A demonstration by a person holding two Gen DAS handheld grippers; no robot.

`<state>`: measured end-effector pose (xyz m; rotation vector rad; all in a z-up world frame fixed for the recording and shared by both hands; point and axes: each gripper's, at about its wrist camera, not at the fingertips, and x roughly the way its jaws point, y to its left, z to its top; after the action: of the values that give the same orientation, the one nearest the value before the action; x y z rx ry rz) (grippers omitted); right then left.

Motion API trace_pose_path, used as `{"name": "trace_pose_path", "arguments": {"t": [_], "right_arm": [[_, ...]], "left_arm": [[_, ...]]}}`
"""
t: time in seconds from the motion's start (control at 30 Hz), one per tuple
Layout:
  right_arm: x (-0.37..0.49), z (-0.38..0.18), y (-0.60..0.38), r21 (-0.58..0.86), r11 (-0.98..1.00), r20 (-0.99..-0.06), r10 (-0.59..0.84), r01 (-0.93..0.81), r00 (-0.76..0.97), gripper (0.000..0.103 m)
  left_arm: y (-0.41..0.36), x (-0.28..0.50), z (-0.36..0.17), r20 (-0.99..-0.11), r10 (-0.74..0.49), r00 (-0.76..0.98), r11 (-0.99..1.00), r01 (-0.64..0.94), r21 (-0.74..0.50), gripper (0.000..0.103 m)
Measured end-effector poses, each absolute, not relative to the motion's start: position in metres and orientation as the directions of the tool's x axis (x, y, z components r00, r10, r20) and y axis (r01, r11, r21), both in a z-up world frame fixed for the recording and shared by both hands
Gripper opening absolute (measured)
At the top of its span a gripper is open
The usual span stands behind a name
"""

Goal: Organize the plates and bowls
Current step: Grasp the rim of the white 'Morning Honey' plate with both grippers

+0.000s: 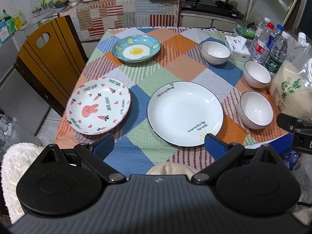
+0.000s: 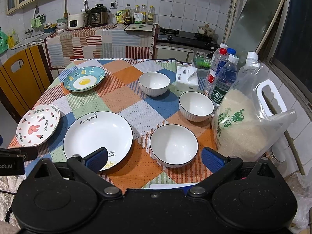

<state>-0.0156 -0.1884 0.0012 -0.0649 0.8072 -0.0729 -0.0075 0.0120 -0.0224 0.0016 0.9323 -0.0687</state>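
Left gripper (image 1: 159, 146), black with blue-padded fingers: jaws spread wide, nothing between them, hovering over the near edge of the table.

Left wrist view. Table covered by a checked cloth of orange, blue, green and grey patches (image 1: 136, 78). Large white round plate with thin dark rim and small lettering (image 1: 185, 113) lies near the near edge, about centred; the right blue finger overlaps its near rim in the picture, contact cannot be judged. White plate with pink rabbit and carrot print (image 1: 98, 108) sits at the left edge, just beside the large plate, apart from it. Teal plate with a fried-egg design (image 1: 136, 47) lies toward the far left corner. Three white ribbed ceramic bowls with dark rims run along the right edge: near bowl (image 1: 256, 110), middle bowl (image 1: 257, 74), far bowl (image 1: 215, 49). All upright, empty, none touching.

Right wrist view. Right gripper (image 2: 155, 159), same build: released, jaws wide, empty, held above the near edge. The near bowl (image 2: 173, 145) lies between its fingers in the picture. Clear plastic jug of rice with white cap and handle (image 2: 245, 120) stands at the right edge, just beside the near and middle bowl (image 2: 196, 106). Clear water bottles (image 2: 224, 78) and a white tissue box (image 2: 186, 78) stand behind, near the far bowl (image 2: 154, 83).
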Motion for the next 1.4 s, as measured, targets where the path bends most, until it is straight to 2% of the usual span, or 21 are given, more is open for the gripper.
{"name": "trace_pose_path", "arguments": {"t": [0.1, 0.2, 0.27, 0.33, 0.57, 0.7, 0.77, 0.87, 0.93, 1.03, 1.1, 1.17, 1.23, 1.3, 1.33, 1.4], "right_arm": [[-0.014, 0.002, -0.188, -0.078, 0.997, -0.685, -0.056, 0.003, 0.727, 0.103], [-0.01, 0.0, -0.189, -0.089, 0.996, -0.592, -0.028, -0.031, 0.805, 0.103], [-0.004, -0.008, -0.194, -0.061, 0.99, -0.524, 0.075, -0.126, 0.848, 0.103], [0.006, -0.017, -0.198, -0.007, 0.981, -0.508, 0.161, -0.191, 0.846, 0.103], [0.047, -0.066, -0.186, 0.091, 0.956, -0.638, 0.272, -0.281, 0.721, 0.101], [0.058, -0.101, -0.189, 0.225, 0.941, -0.706, 0.335, -0.252, 0.624, 0.093], [0.061, -0.116, -0.191, 0.266, 0.935, -0.727, 0.355, -0.236, 0.588, 0.092], [0.066, -0.136, -0.196, 0.301, 0.931, -0.749, 0.366, -0.208, 0.552, 0.088], [0.071, -0.148, -0.2, 0.336, 0.925, -0.761, 0.377, -0.176, 0.528, 0.086], [0.074, -0.16, -0.204, 0.38, 0.916, -0.766, 0.391, -0.132, 0.509, 0.079], [0.078, -0.169, -0.205, 0.383, 0.917, -0.772, 0.386, -0.115, 0.505, 0.067], [0.083, -0.176, -0.205, 0.399, 0.911, -0.768, 0.396, -0.106, 0.503, 0.061], [0.086, -0.181, -0.205, 0.419, 0.902, -0.759, 0.409, -0.102, 0.507, 0.055], [0.087, -0.185, -0.204, 0.411, 0.906, -0.752, 0.398, -0.098, 0.526, 0.043], [0.088, -0.185, -0.203, 0.402, 0.91, -0.745, 0.391, -0.104, 0.54, 0.04], [0.09, -0.186, -0.202, 0.385, 0.916, -0.741, 0.378, -0.111, 0.555, 0.035]], "left_arm": [[0.013, 0.001, -0.024, -0.801, -0.072, 0.594, 0.997, 0.072, -0.036, 0.1], [0.015, 0.019, -0.027, -0.792, -0.104, 0.601, 0.992, 0.115, -0.042, 0.1], [0.016, 0.033, -0.033, -0.783, -0.105, 0.613, 0.992, 0.125, -0.035, 0.099], [0.017, 0.046, -0.043, -0.781, -0.108, 0.615, 0.991, 0.132, -0.033, 0.097], [0.022, 0.089, -0.097, -0.865, -0.121, 0.487, 0.992, 0.096, -0.085, 0.096], [0.021, 0.096, -0.121, -0.879, -0.12, 0.461, 0.992, 0.094, -0.086, 0.092], [0.023, 0.101, -0.132, -0.892, -0.108, 0.44, 0.994, 0.076, -0.083, 0.086], [0.026, 0.108, -0.149, -0.905, -0.11, 0.411, 0.994, 0.061, -0.093, 0.083], [0.027, 0.111, -0.157, -0.912, -0.135, 0.386, 0.991, 0.062, -0.12, 0.075], [0.026, 0.112, -0.166, -0.909, -0.148, 0.389, 0.989, 0.057, -0.136, 0.075], [0.024, 0.111, -0.169, -0.903, -0.151, 0.403, 0.989, 0.069, -0.135, 0.071], [0.021, 0.111, -0.173, -0.904, -0.159, 0.397, 0.987, 0.086, -0.136, 0.068], [0.019, 0.114, -0.179, -0.915, -0.16, 0.372, 0.987, 0.085, -0.138, 0.057], [0.02, 0.118, -0.183, -0.92, -0.196, 0.34, 0.98, 0.094, -0.174, 0.049], [0.021, 0.119, -0.183, -0.92, -0.213, 0.328, 0.977, 0.093, -0.193, 0.042], [0.022, 0.121, -0.182, -0.917, -0.239, 0.32, 0.971, 0.099, -0.218, 0.036]]}}
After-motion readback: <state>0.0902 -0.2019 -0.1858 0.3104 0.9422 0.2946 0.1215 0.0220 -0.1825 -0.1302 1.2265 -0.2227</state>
